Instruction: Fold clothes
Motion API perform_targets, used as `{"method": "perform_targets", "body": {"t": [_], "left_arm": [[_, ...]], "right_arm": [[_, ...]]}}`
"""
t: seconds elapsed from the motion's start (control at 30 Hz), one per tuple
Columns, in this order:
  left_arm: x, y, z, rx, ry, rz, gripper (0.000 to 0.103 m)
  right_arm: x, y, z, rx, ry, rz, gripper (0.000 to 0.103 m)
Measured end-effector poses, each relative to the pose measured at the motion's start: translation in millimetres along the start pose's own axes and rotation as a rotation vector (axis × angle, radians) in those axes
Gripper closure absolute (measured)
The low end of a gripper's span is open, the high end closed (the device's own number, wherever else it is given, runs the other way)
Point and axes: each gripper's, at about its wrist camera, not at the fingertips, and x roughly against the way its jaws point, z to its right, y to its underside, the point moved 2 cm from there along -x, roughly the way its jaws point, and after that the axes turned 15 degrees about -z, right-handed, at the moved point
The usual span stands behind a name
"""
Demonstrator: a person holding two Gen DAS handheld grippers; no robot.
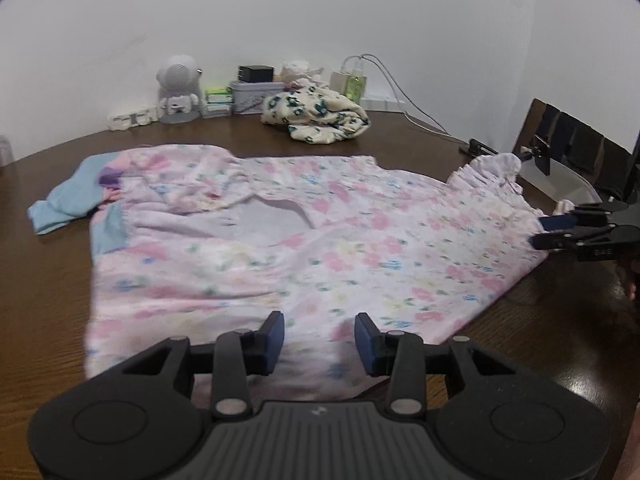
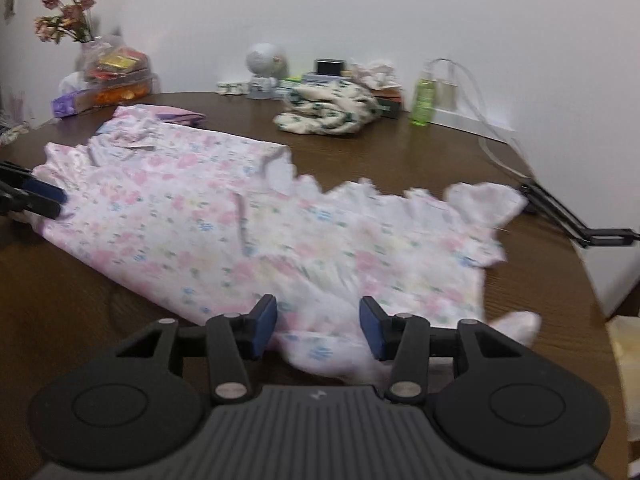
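A pink floral garment (image 1: pixel 304 248) with light blue sleeves lies spread on the dark wooden table (image 1: pixel 40 320); it also shows in the right wrist view (image 2: pixel 280 236). My left gripper (image 1: pixel 319 338) is open, its blue pads over the garment's near edge. My right gripper (image 2: pixel 318 330) is open over the ruffled hem. In the left wrist view the right gripper (image 1: pixel 554 230) shows at the garment's right edge. In the right wrist view the left gripper (image 2: pixel 44 200) shows at the garment's left edge.
A crumpled cream garment with green flowers (image 1: pixel 316 116) lies at the back of the table. Behind it stand a white robot figure (image 1: pixel 178 88), boxes, a green bottle (image 2: pixel 423 100) and cables. A vase of dried flowers (image 2: pixel 68 12) and snack boxes stand at the back left. A phone stand (image 1: pixel 540 156) is on the right.
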Motion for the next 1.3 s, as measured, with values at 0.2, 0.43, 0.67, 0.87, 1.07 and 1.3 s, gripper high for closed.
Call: {"method": "perform_targets", "body": {"t": [0.2, 0.43, 0.67, 0.87, 1.07, 1.3], "left_arm": [[2.3, 4.6, -8.8, 0.032, -0.032, -0.003, 0.063], [1.8, 6.7, -10.2, 0.038, -0.059, -0.010, 0.062], [4.5, 7.8, -2.8, 0.027, -0.069, 0.016, 0.043], [39.4, -1.0, 2.2, 0.071, -0.098, 0.161, 0.007], [67.1, -5.3, 6.1, 0.144, -0.052, 0.201, 0.000], [68.9, -6.8, 15.4, 0.116, -0.069, 0.168, 0.000]], "right_arm": [[8.6, 9.8, 19.7, -0.079, -0.006, 0.029, 0.055], [11.3, 17.7, 36.8, -0.131, 0.027, 0.011, 0.057], [12.7, 22.3, 34.4, -0.135, 0.041, 0.008, 0.055], [47.9, 14.5, 36.4, -0.162, -0.023, 0.136, 0.023], [76.0, 4.6, 34.3, -0.162, -0.041, 0.210, 0.000], [73.3, 1.4, 34.5, -0.167, -0.021, 0.198, 0.000]]}}
